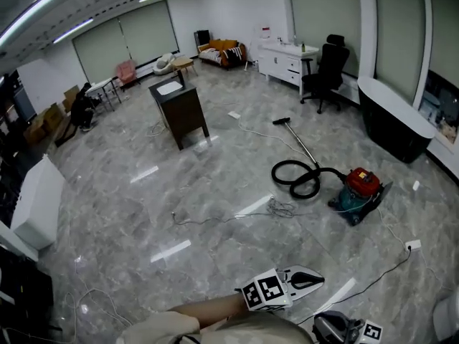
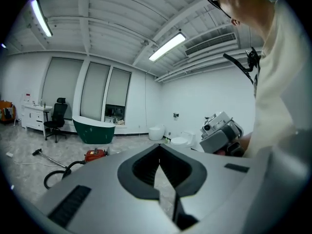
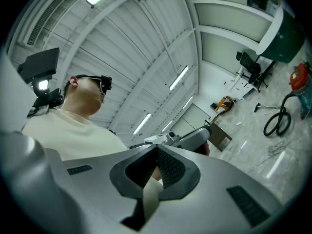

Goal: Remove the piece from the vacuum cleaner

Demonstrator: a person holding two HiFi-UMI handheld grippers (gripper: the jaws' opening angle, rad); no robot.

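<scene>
The left gripper point(image 2: 159, 150) and right gripper point(image 3: 157, 149) hold their fingers closed and empty, well apart from the red vacuum cleaner point(image 1: 361, 186). Approaching it likely comes first, then opening them.

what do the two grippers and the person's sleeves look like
Both the left gripper and right gripper have grey bodies tapering to dark, ribbed pads. Each carries a white cube with black square markers. The sleeve is cream.
</scene>
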